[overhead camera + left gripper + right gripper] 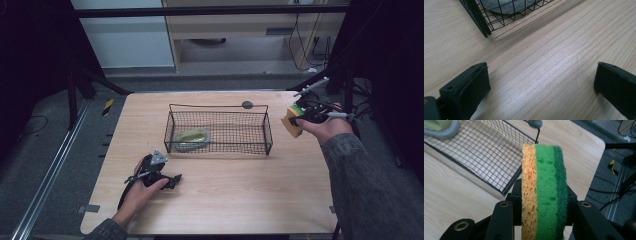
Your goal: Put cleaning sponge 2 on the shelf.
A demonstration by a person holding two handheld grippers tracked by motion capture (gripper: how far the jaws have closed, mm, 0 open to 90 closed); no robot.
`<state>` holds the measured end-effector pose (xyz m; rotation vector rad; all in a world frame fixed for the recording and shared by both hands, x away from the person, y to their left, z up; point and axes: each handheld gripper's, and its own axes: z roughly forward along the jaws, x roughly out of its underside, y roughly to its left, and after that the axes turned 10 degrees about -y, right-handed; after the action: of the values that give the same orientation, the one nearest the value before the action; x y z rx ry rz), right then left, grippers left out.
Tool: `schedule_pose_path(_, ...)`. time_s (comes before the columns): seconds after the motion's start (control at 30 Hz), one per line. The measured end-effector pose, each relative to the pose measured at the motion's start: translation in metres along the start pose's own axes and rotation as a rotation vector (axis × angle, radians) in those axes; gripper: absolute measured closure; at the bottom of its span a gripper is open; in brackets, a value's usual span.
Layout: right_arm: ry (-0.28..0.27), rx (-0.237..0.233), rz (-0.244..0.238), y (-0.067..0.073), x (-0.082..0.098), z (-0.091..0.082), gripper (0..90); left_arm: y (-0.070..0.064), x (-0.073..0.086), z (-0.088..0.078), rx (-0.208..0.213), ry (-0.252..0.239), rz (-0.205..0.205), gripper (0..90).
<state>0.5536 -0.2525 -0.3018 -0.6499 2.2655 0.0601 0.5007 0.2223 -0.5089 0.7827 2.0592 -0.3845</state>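
Pretty clearly a lab setup: a wooden table [225, 200] is boxed in by black curtains [30, 60], with cables [310, 45] seen dangling at upper right.

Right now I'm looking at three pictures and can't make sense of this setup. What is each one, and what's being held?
No robot arm here: a person holds hand-held tongs in each hand. The high view looks down on a wooden table. On it stands a black wire basket with a grey-rimmed, yellow-green pad inside.

The left gripper view looks along the left tongs, which rest on the table, open, with nothing between them.

The right gripper view looks along the right tongs, shut on an orange-and-green sponge, held above the table's right edge, beside the basket.
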Motion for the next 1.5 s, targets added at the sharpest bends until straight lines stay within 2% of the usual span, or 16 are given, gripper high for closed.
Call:
schedule_pose_path(0.2, -0.018, -0.01, -0.031, 0.007, -0.014, 0.009, 64.6, 0.0, 0.0, 0.0, 0.0, 0.0, -0.001, 0.0)
schedule_pose_path(0.6, -0.045, -0.033, -0.042, 0.01, -0.031, 0.025, 64.8, 0.0, 0.0, 0.0, 0.002, 0.0, 0.001, 0.0)
schedule_pose_path(1.03, -0.073, -0.056, -0.085, 0.026, -0.05, 0.044, 64.8, 0.001, 0.0, 0.0, 0.008, 0.005, 0.009, 0.0)
schedule_pose_path(1.17, -0.059, -0.073, -0.101, 0.031, -0.052, 0.052, 64.8, 0.001, 0.0, 0.0, 0.008, 0.005, 0.01, 0.0)
schedule_pose_path(1.5, -0.047, -0.102, -0.096, 0.032, -0.049, 0.081, 64.8, 0.002, 0.0, 0.0, 0.012, 0.005, 0.013, 0.0)
